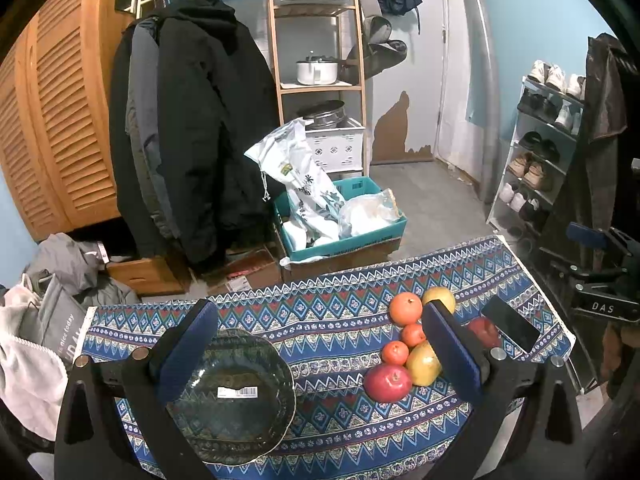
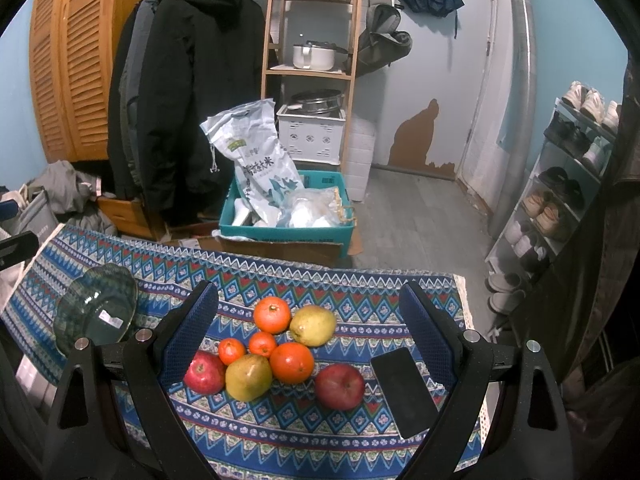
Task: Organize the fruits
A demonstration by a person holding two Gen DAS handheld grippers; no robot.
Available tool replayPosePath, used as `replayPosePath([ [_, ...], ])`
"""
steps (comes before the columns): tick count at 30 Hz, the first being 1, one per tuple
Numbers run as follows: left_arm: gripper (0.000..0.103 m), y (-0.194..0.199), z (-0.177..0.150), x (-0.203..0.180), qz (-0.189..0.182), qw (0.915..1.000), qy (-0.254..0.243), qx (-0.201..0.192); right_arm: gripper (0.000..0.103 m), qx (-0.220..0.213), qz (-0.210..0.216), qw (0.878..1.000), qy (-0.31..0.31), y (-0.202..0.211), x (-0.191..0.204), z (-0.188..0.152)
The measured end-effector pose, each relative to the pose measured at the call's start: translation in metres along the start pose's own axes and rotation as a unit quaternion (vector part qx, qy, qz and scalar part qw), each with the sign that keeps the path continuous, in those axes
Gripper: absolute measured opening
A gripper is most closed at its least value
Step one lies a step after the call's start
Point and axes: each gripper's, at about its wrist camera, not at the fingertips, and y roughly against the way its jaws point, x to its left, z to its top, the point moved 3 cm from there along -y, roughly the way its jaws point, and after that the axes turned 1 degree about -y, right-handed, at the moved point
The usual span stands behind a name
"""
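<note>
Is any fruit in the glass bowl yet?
No. The glass bowl holds only a barcode sticker, while the fruits, such as the big orange, lie on the patterned cloth.

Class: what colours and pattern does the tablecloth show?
Blue tablecloth with red, white zigzag and diamond bands; right wrist view.

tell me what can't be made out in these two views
- Left wrist view: the right gripper finger covers one orange and parts of a pear and an apple.
- Both views: text on the glass bowl sticker is too small.
- Right wrist view: the phone screen is dark.
</note>
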Motion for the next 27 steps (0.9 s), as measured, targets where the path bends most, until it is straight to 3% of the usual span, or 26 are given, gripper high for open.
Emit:
replayPosePath([
  [27,0.103,0.0002,-0.0009,-0.0015,-0.001,1.0,-0.002,0.003,0.09,0.002,0.0,1.0,-0.001,0.0015,-0.0014,0.0001],
])
